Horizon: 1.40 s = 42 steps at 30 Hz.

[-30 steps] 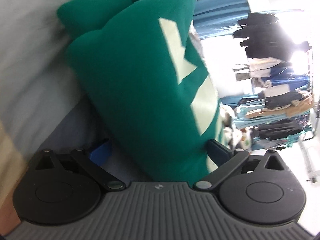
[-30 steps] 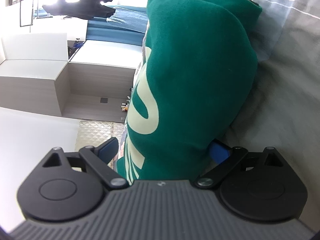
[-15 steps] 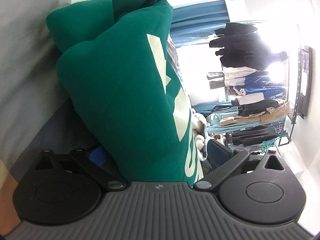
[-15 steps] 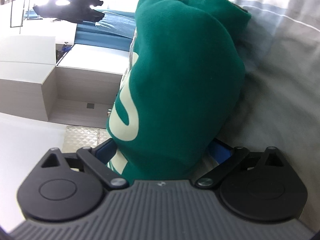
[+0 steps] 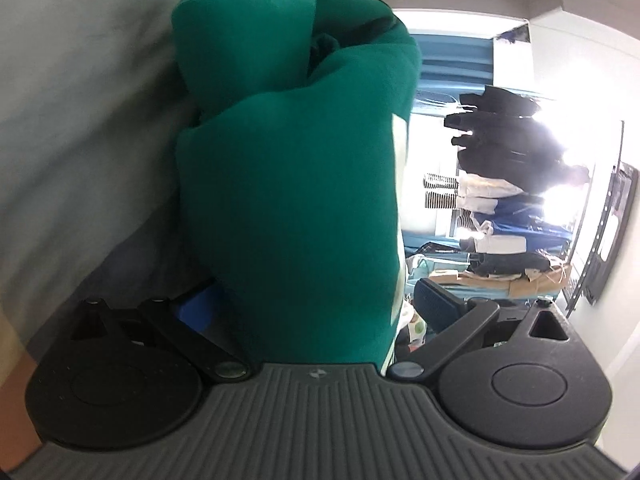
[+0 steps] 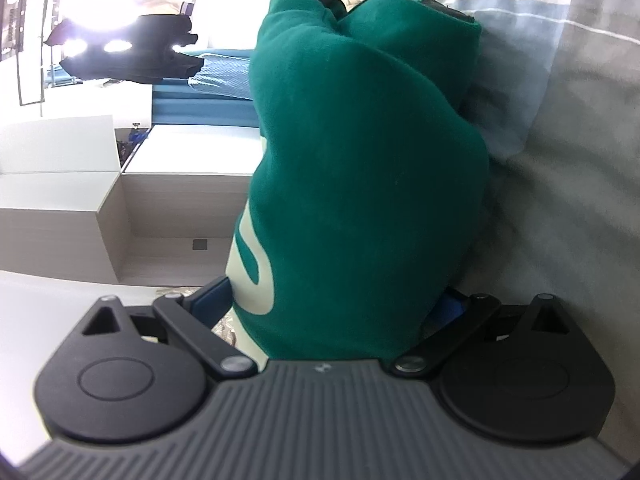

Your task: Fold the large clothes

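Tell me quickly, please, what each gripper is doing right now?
Left gripper: closed on the green sweatshirt.
Right gripper: closed on the same green sweatshirt.

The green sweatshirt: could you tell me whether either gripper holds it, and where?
Both hold the green sweatshirt: left gripper and right gripper each clamp a bunched fold.

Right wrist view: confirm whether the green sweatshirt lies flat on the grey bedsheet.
No: the green sweatshirt is bunched up between the right gripper fingers, beside the grey bedsheet.
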### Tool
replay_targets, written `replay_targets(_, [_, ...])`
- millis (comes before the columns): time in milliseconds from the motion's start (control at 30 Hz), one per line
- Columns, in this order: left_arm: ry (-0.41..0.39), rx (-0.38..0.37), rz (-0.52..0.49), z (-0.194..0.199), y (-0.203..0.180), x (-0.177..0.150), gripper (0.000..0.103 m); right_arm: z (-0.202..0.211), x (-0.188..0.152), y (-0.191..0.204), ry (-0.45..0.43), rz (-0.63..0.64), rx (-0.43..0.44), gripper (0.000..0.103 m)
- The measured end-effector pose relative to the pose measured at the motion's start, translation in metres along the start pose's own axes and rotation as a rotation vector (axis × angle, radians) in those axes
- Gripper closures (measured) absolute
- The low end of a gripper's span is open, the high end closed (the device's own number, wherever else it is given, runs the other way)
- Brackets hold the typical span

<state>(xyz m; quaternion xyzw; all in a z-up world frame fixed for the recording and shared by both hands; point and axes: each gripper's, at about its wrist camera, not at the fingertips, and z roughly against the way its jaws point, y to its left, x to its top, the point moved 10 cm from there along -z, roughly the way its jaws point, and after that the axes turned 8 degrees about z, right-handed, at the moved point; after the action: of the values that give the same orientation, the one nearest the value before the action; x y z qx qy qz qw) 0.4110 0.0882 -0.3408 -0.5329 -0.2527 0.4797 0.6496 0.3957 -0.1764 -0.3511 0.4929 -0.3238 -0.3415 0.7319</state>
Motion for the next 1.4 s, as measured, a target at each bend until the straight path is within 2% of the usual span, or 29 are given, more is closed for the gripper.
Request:
replay_targets(133, [-0.033, -0.005, 0.095, -0.007, 0.004, 0.015, 0.002, 0.000, 0.000, -0.002, -0.001, 0.006, 0.003, 0.001])
replay_targets(200, [-0.045, 0.025, 0.112, -0.014, 0.007, 0.021, 0.002, 0.000, 0.000, -0.002, -0.002, 0.010, 0.004, 0.001])
replay_targets(300, [-0.052, 0.077, 0.056, -0.022, 0.001, 0.022, 0.002, -0.001, 0.002, -0.001, -0.001, 0.010, 0.006, 0.001])
replay_targets(400, [-0.065, 0.117, 0.003, -0.023, -0.002, 0.022, 0.012, -0.003, 0.003, 0.001, 0.003, 0.008, 0.002, 0.001])
replay_targets(467, [-0.073, 0.132, -0.019, -0.025, -0.005, 0.023, 0.022, -0.003, 0.004, 0.002, 0.005, 0.010, -0.004, 0.000])
replay_targets(567, [-0.084, 0.152, -0.055, -0.028, -0.010, 0.024, 0.028, -0.008, 0.006, 0.001, 0.039, -0.040, -0.019, 0.000])
replay_targets(700, [-0.089, 0.152, -0.064, -0.034, -0.015, 0.024, 0.028, -0.012, 0.017, -0.002, 0.058, -0.147, -0.034, 0.000])
replay_targets(833, [-0.085, 0.143, -0.051, -0.035, -0.011, 0.024, 0.028, -0.006, 0.035, -0.019, -0.029, -0.247, -0.059, 0.000])
replay_targets(900, [-0.084, 0.140, -0.048, -0.037, -0.012, 0.025, 0.028, -0.011, 0.039, -0.023, -0.028, -0.241, -0.067, 0.000])
replay_targets(1000, [-0.081, 0.132, -0.042, -0.024, -0.002, 0.023, 0.026, -0.024, 0.038, -0.014, 0.008, -0.128, -0.090, 0.000])
replay_targets(1067, [-0.070, 0.120, -0.027, -0.022, 0.002, 0.022, 0.021, -0.029, 0.037, -0.009, 0.006, -0.070, -0.096, 0.000])
replay_targets(1167, [-0.059, 0.112, -0.011, -0.026, 0.004, 0.024, 0.017, -0.035, 0.040, -0.008, 0.013, -0.056, -0.081, 0.000])
replay_targets(1333, [-0.064, 0.114, -0.035, -0.026, 0.000, 0.023, 0.019, -0.037, 0.041, -0.008, -0.006, -0.047, -0.047, 0.000])
replay_targets(1400, [-0.073, 0.118, -0.055, -0.024, -0.003, 0.023, 0.024, -0.035, 0.042, -0.006, -0.018, -0.039, -0.034, 0.008])
